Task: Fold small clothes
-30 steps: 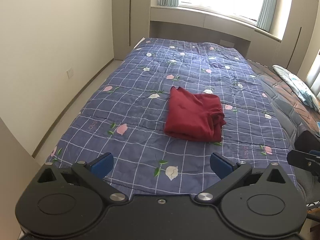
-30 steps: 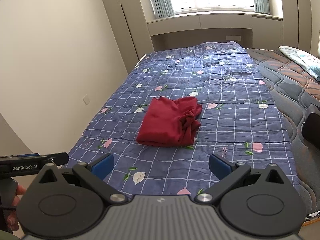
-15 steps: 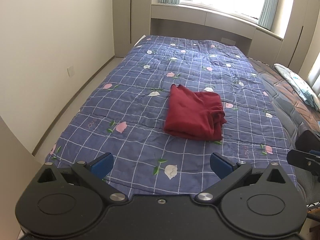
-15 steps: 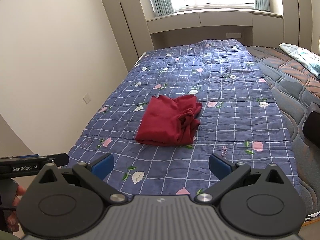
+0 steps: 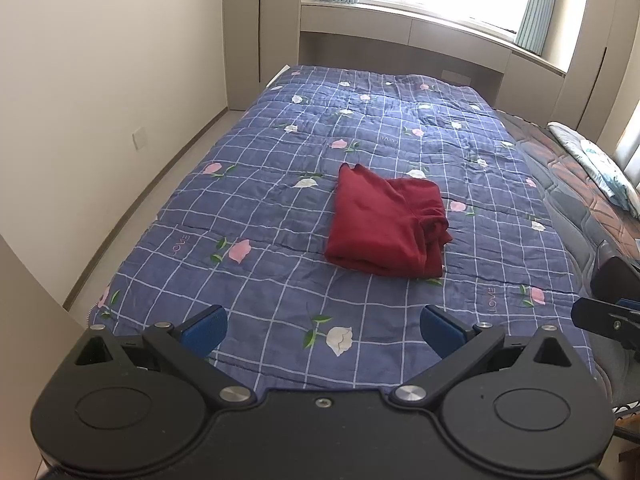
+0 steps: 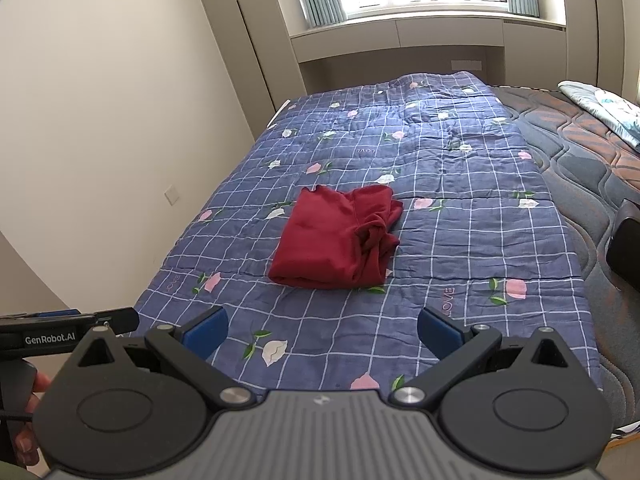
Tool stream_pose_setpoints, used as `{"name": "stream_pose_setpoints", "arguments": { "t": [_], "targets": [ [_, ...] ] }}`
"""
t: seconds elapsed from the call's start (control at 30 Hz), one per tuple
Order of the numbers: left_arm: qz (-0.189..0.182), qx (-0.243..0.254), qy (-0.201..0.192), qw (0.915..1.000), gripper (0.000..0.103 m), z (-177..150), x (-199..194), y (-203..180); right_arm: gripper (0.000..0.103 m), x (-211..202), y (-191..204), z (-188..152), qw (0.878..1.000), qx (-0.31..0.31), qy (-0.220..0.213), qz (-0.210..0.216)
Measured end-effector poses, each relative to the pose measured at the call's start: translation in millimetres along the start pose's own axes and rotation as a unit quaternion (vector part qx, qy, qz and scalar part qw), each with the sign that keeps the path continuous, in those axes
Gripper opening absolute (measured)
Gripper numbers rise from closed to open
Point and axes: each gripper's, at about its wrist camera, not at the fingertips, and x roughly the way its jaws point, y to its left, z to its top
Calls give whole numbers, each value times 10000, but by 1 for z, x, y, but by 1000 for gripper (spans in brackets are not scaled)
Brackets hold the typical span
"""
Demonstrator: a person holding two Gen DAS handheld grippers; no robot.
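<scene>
A: Quilt (image 5: 280, 240) first, in the left wrist view. What lies on it?

B: A red garment (image 5: 386, 226), folded into a rough rectangle near the quilt's middle, its right side bunched and crumpled.

A: And the left gripper (image 5: 322, 326)?

B: Spread wide, nothing between the blue pads (image 5: 206, 326). It hangs over the near end of the quilt, well apart from the garment, touching no cloth. At the right edge a dark part of the other tool (image 5: 606, 318) pokes in.

A: Now the right wrist view.

B: Same garment (image 6: 336, 242), again mid-quilt (image 6: 480, 240), crumpled side to the right. The right gripper (image 6: 322, 330) is released too, jaws far apart and empty, above the quilt's near edge and clear of the garment.

A: Anything at the sides?

B: The left tool (image 6: 60, 330) shows at the left, marked GenRobot.AI, with a hand (image 6: 30, 412) under it. Bare mattress (image 6: 580, 152) lies to the right of the quilt.
</scene>
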Motion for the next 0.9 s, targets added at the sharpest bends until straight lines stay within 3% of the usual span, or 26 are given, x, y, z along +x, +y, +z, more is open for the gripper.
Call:
{"name": "stream_pose_setpoints", "arguments": {
  "t": [0.1,0.27,0.9],
  "targets": [
    [19,8,13,10000,102,0,1,0,103,2,1,0,10000,1,17,3],
    [534,417,-9,9977,102,0,2,-6,103,3,2,0,10000,1,19,1],
    [321,422,-25,9986,102,5,3,6,103,17,19,4,9998,-34,170,42]
  ]
}}
